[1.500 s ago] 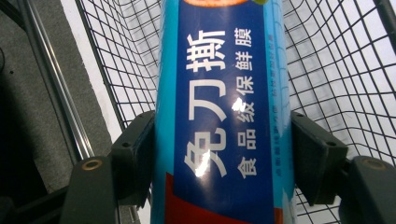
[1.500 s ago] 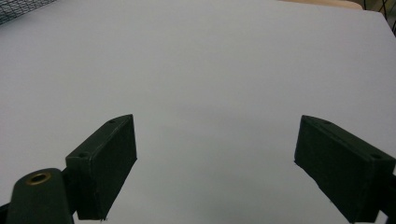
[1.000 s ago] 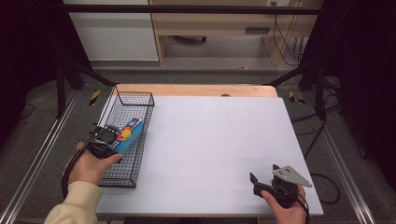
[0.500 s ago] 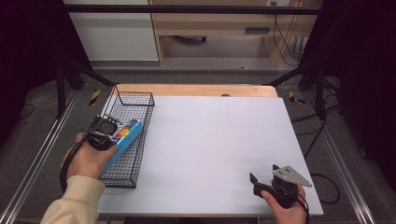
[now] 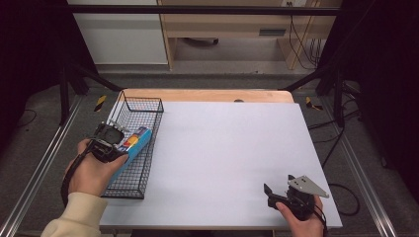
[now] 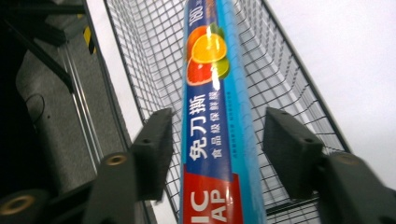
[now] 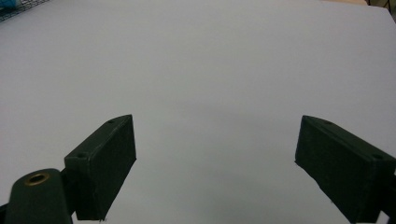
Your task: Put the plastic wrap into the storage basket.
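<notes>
1. Left gripper (image 6: 212, 140): fingers (image 6: 154, 149) spread, just been opening, pads clear of the box on both sides.
2. Blue cling-wrap box (image 6: 215, 116): lying between the spread fingers, a gap to each pad, running lengthwise away from them along the wire basket (image 6: 289, 84).
3. From the high view: box (image 5: 132, 143) slanted inside the basket (image 5: 148, 106), one end under the left gripper (image 5: 107, 140), left hand (image 5: 91, 170) just behind.
4. Right gripper (image 7: 215, 158): fingers (image 7: 105, 163) wide apart, nothing between but the bare white table (image 7: 210, 70).
5. Right gripper (image 5: 279, 195) at the near right table corner, well apart from box and basket.
</notes>
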